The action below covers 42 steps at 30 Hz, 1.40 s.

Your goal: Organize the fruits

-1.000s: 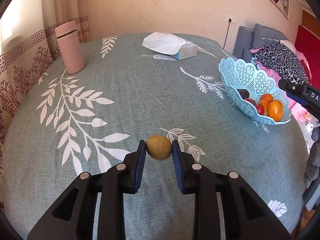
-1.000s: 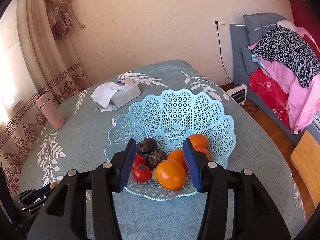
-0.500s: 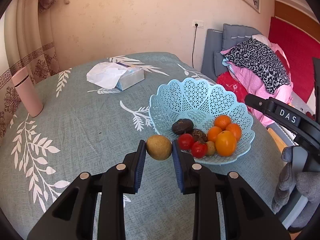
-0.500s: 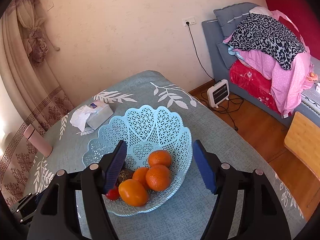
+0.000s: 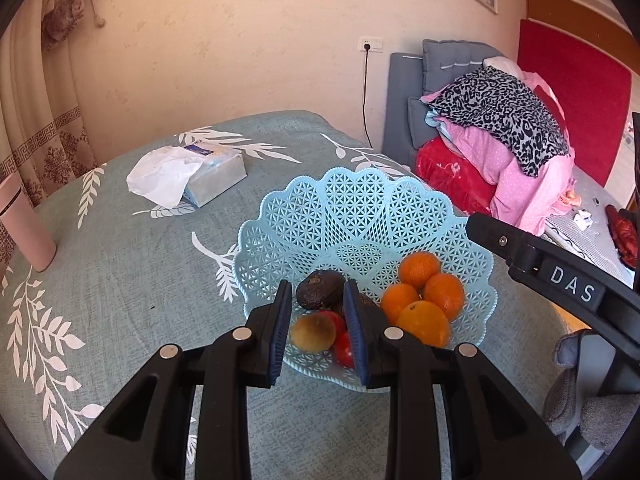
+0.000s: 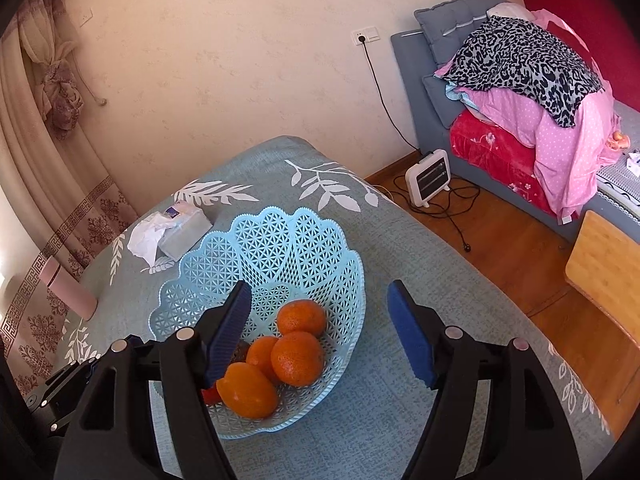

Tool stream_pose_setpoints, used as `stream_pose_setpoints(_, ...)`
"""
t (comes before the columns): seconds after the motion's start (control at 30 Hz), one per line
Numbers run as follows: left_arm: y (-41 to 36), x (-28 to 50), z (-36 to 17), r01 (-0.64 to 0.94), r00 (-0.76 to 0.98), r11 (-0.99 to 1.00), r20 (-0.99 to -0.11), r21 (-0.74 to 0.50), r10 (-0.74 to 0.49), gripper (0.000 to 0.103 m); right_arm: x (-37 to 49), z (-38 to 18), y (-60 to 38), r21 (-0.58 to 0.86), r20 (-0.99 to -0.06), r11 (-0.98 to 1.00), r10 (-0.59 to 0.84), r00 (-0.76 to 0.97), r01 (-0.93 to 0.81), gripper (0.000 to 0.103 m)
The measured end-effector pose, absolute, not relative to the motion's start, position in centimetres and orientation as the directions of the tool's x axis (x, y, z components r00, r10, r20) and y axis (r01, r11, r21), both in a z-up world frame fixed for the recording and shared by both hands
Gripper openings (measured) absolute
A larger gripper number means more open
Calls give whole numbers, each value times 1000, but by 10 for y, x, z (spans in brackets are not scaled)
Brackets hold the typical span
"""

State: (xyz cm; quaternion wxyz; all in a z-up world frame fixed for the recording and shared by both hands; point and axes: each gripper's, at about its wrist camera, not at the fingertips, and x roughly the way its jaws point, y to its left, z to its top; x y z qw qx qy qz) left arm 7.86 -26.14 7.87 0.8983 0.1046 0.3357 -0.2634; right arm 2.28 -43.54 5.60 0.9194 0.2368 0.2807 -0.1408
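My left gripper [image 5: 316,284] hangs over the near rim of the pale blue lattice basket [image 5: 360,184], its jaws narrow. A brown oval fruit [image 5: 313,332] shows low between them. It looks to lie in the basket, with a sliver of red tomato [image 5: 338,320] showing between it and the right pad. A dark avocado [image 5: 320,290] and several oranges [image 5: 420,280] lie beside it. My right gripper [image 6: 320,286] hovers over the basket's [image 6: 280,220] right side. Its jaws are opening and hold nothing; the oranges [image 6: 298,356] lie below them.
A tissue box [image 5: 212,176] and a pink flask [image 5: 24,232] stand on the leaf-print tablecloth [image 5: 120,280] to the left. To the right the table ends above a wooden floor with a small heater [image 6: 428,178], a wooden stool [image 6: 604,264] and a bed piled with clothes.
My left gripper swung from the bare cloth to over the basket. The brown fruit left the fingertips and now sits lower and smaller. The right jaws widened, and that gripper drew back to the right.
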Motion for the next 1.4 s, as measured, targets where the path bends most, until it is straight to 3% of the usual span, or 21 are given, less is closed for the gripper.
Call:
stream_pose_setpoints(0.1, -261, 79, 79, 534, 653, 845, -648, 27, -392, 29, 22, 55, -437, 356, -584, 846, -130, 801, 397, 74)
stream_pose_setpoints(0.2, -259, 76, 78, 522, 677, 851, -635, 58, -372, 53, 21, 55, -437, 354, -582, 845, -136, 802, 401, 82)
stream_pose_setpoints(0.43, -256, 65, 78, 493, 752, 853, -578, 174, -317, 66, 22, 54, -434, 341, -585, 854, -135, 800, 394, 87)
stream_pose_setpoints(0.53, -256, 58, 79, 483, 781, 848, -544, 217, -306, 79, 21, 54, -435, 340, -585, 852, -140, 799, 398, 89)
stream_pose_setpoints(0.9, -258, 39, 79, 450, 839, 830, -475, 329, -266, 89, 9, 51, -440, 324, -583, 849, -167, 795, 417, 95)
stream_pose_setpoints(1.4, -241, 36, 69, 353, 879, 853, -448, 385, -161, 94, -7, 26, -389, 79, -618, 957, -173, 767, 280, 97)
